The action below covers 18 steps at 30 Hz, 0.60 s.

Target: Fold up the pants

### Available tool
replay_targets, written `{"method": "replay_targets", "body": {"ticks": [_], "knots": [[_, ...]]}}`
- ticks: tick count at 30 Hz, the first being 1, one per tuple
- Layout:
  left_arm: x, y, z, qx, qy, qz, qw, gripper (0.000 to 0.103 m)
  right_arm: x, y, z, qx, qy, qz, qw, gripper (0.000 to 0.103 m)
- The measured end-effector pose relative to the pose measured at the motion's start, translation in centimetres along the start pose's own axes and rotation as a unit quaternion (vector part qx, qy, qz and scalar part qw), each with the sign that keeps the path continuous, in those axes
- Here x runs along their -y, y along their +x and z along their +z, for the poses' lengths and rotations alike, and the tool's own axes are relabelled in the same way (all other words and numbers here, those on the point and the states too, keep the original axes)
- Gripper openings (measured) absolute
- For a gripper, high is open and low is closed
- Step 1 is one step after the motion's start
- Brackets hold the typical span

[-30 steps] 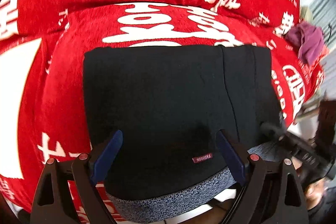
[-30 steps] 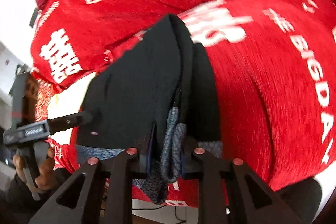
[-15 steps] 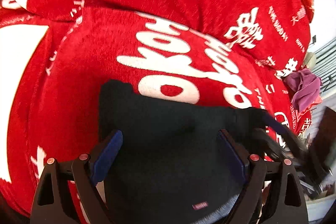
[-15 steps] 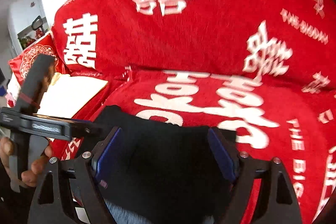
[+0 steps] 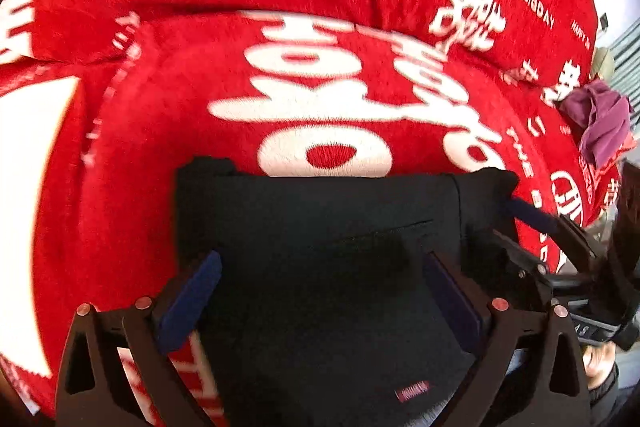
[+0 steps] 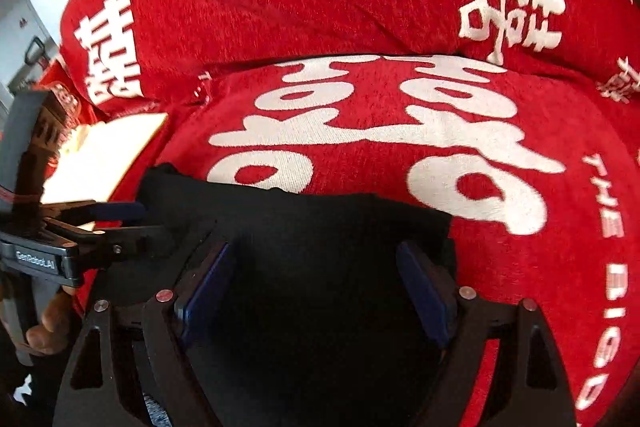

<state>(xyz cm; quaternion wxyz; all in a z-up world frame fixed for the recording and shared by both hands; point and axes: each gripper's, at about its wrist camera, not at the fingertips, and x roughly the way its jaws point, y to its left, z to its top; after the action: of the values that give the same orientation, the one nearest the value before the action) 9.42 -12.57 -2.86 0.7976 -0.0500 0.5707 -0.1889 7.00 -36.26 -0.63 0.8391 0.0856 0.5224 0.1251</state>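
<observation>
The left gripper has its jaws opening to their widest, blue pads standing either side of the black pants with nothing pinched. The right gripper is wide too, its pads clear of the cloth; in the left wrist view it pokes in from the right edge, beside the bundle's right corner.

The pants lie as a compact black rectangle in the lower middle of both frames, on the red blanket printed with white characters. A purple cloth sits at the right edge, well apart.

The fold looks finished, so the step in hand is probably the release. To do it well, both tools should lift away without dragging the top layer, and any raised corner, such as the one at upper left of the bundle, may want a light pat.

A second ago the right gripper was nearly shut, pinching a bunched edge with grey waistband showing; now that edge lies flat and free. The left jaws were slightly narrower.
</observation>
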Motion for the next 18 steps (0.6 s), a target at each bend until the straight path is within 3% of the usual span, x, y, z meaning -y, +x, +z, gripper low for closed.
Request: {"method": "replay_targets", "body": {"ticks": [4,7,9,11,12,13,15,18], "knots": [[-0.3,-3.6,-3.9,0.036,0.004,-0.006,0.9993,0.101,-2.2,-4.1,-1.9,0.023,-0.030,-0.044,0.998,0.089],[-0.4,-2.5,-7.6,0.022,0.030,0.021,0.9991,0.101,-4.5,-6.0,-5.8,0.035,-0.069,-0.060,0.995,0.095],[-1.5,0.3,-9.0,-0.008,0.035,0.044,0.9984,0.103,-5.2,-5.4,-8.5,0.023,-0.087,-0.084,0.992,0.098],[-3.7,0.4,-9.2,-0.018,-0.032,-0.007,0.9993,0.103,-4.7,-3.4,-10.1,-0.014,-0.084,-0.111,0.990,0.103],[-4.3,0.1,-9.2,-0.024,-0.057,-0.012,0.9980,0.103,-4.2,-2.8,-10.5,-0.023,-0.073,-0.113,0.991,0.103],[-5.0,-0.7,-9.2,-0.020,-0.078,-0.017,0.9966,0.103,-4.0,-3.0,-10.5,-0.018,-0.064,-0.109,0.992,0.103],[-6.0,-3.2,-9.8,0.028,-0.082,-0.027,0.9959,0.103,-3.7,-4.2,-10.2,-0.014,-0.046,-0.107,0.993,0.103],[-7.1,-4.7,-11.1,0.052,-0.078,0.004,0.9956,0.103,-3.6,-6.4,-10.2,0.020,-0.035,-0.113,0.993,0.103]]}}
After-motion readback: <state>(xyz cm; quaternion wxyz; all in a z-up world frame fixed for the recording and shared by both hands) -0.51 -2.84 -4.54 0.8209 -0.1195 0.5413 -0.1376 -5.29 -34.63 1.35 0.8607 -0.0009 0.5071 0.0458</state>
